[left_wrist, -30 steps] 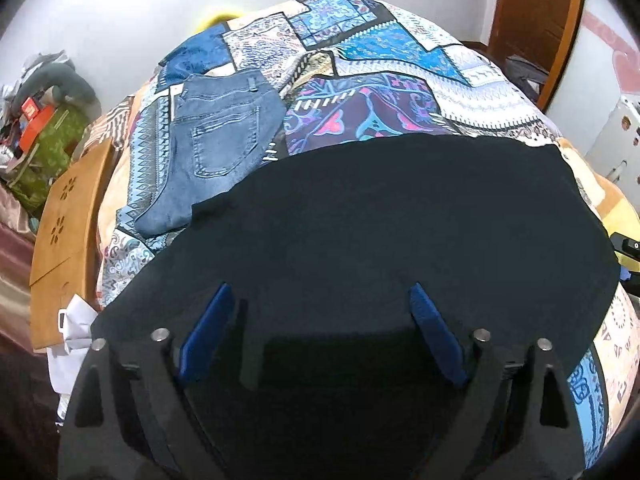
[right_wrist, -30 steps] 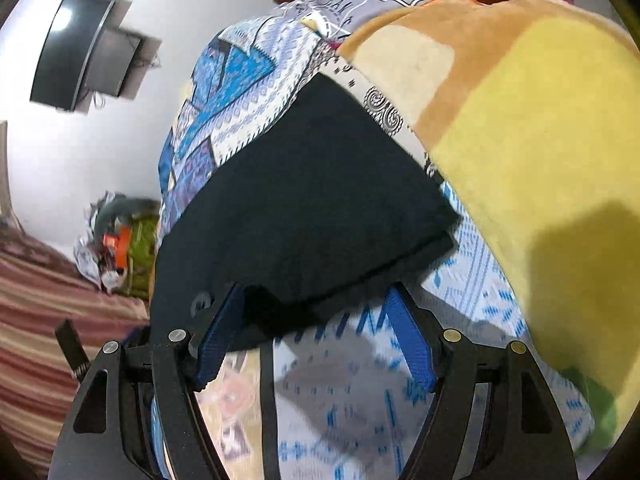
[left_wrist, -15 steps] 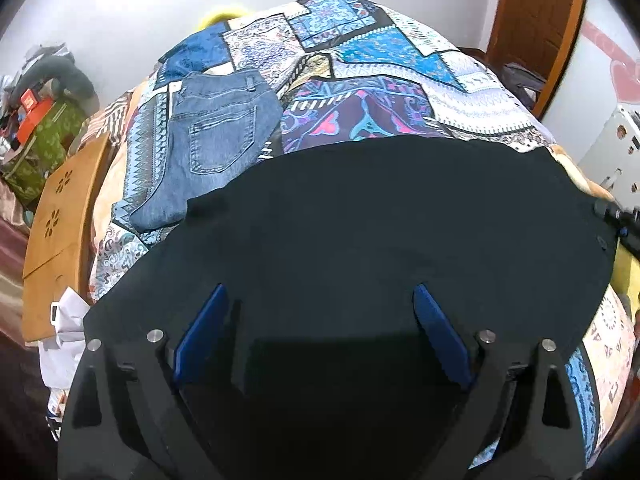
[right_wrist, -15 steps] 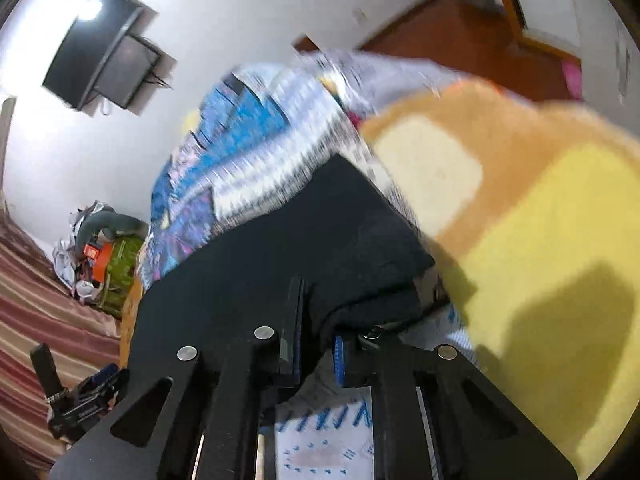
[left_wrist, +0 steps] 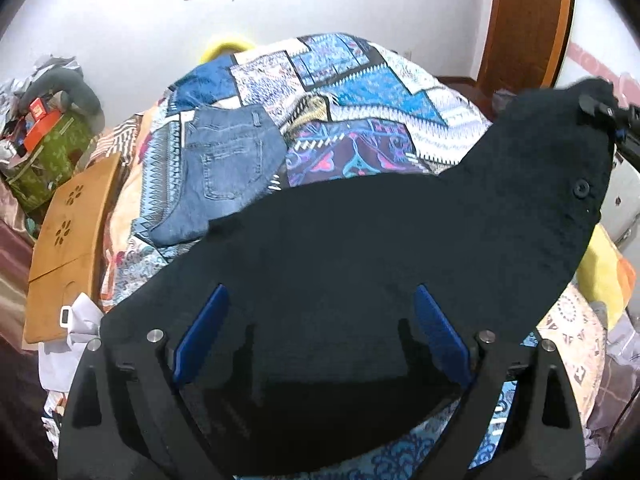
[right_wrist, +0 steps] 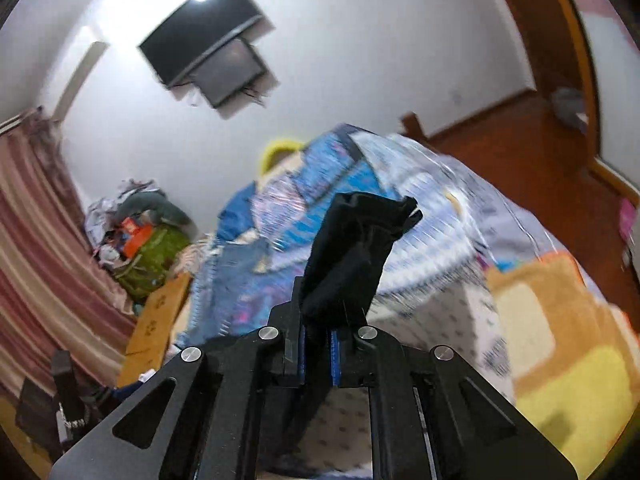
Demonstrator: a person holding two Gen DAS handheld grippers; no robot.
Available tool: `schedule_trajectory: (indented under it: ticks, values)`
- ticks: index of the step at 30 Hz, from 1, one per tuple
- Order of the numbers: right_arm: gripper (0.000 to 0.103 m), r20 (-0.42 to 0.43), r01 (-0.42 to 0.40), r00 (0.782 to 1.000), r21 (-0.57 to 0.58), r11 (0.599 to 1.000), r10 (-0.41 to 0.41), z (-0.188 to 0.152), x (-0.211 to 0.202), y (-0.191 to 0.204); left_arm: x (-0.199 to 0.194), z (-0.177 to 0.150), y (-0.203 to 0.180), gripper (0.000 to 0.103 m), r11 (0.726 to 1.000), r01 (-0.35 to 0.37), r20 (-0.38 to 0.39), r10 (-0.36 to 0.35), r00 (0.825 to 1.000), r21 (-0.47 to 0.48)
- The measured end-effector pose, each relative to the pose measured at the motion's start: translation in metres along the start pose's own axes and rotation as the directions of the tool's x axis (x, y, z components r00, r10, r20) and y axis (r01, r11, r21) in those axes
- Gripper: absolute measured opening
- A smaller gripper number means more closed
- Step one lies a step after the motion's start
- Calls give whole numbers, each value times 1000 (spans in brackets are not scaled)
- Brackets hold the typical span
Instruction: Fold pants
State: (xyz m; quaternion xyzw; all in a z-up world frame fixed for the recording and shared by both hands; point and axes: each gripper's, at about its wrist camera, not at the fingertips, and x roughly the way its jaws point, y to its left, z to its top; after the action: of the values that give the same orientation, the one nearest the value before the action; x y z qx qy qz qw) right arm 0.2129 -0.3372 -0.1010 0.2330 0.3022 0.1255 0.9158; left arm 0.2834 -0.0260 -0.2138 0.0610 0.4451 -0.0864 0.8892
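Note:
Black pants [left_wrist: 360,248] lie spread across the patterned bedspread [left_wrist: 360,88]. My left gripper [left_wrist: 320,336] is open, its blue pads wide apart just above the near part of the pants. My right gripper [right_wrist: 318,350] is shut on one end of the black pants [right_wrist: 352,248] and holds it lifted off the bed. In the left wrist view that raised corner and the right gripper [left_wrist: 612,120] show at the far right. A button [left_wrist: 581,189] shows on the lifted part.
Folded blue jeans [left_wrist: 224,184] lie on the bed beyond the pants at left. A wooden lap table [left_wrist: 66,240] leans at the bed's left side, with a clutter pile [left_wrist: 44,140] behind. A yellow-orange blanket [right_wrist: 560,360] lies at right. A wall TV [right_wrist: 208,52] and wooden door [left_wrist: 528,20] stand behind.
My right gripper closed on the end of the black pants and lifted it up off the bed, tilting upward. My left gripper stayed open over the pants.

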Motion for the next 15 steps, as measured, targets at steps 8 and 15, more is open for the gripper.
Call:
schedule_trajectory:
  ticks: [8,15]
  values:
    - [8,-43,-120,992,-107,987,116,5,39,69,-26,-10,27,94,998,-8,45,11,999,-56]
    - [8,-213,-228,959,-180,957,189,-22,94,128,-37,-27,57,94,993,-35,50,41,998,-108]
